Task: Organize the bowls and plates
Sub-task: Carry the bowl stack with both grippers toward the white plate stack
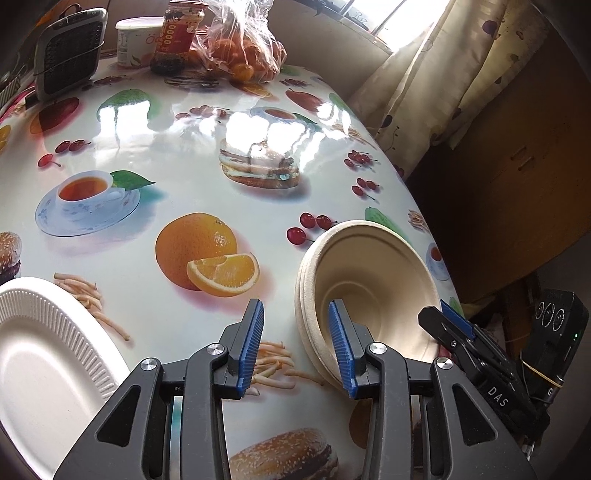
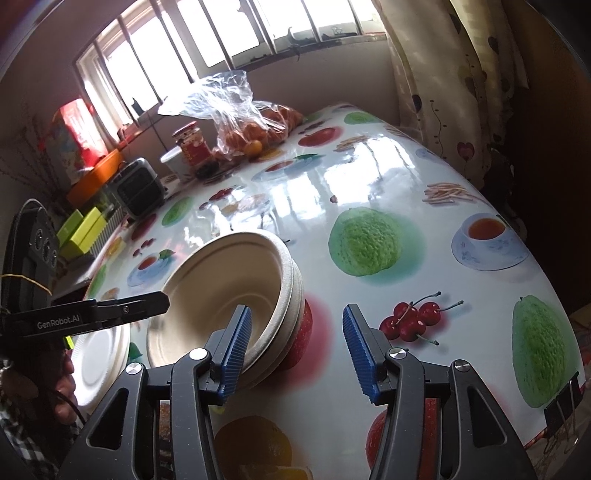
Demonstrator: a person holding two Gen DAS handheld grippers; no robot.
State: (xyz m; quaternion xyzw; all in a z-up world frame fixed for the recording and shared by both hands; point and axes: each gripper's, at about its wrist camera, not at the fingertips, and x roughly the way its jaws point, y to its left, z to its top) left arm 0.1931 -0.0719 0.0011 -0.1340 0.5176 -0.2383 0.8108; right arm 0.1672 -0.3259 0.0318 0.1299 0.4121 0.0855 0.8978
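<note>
A nested stack of beige pulp bowls [image 1: 373,273] [image 2: 221,280] sits on the fruit-print tablecloth near the table's front edge. My left gripper [image 1: 295,306] is open; its right pad [image 1: 341,347] reaches inside the top bowl and the left pad stands clear outside the rim. My right gripper [image 2: 295,310] is open too, its left pad [image 2: 236,347] inside the bowl's near rim and the other pad well apart. Each gripper shows in the other's view, my right gripper [image 1: 443,321] and my left gripper [image 2: 155,301], at opposite sides of the bowls. White ribbed paper plates [image 1: 44,350] [image 2: 99,358] lie to the left.
At the back of the table stand a bag of oranges [image 1: 243,48] [image 2: 255,129], a red jar [image 1: 177,33], a white tub [image 1: 133,40] and a small grey heater [image 1: 70,51]. The table edge [image 1: 424,206] drops off at the right beside a curtain [image 1: 436,81]. A binder clip [image 2: 561,410] holds the cloth.
</note>
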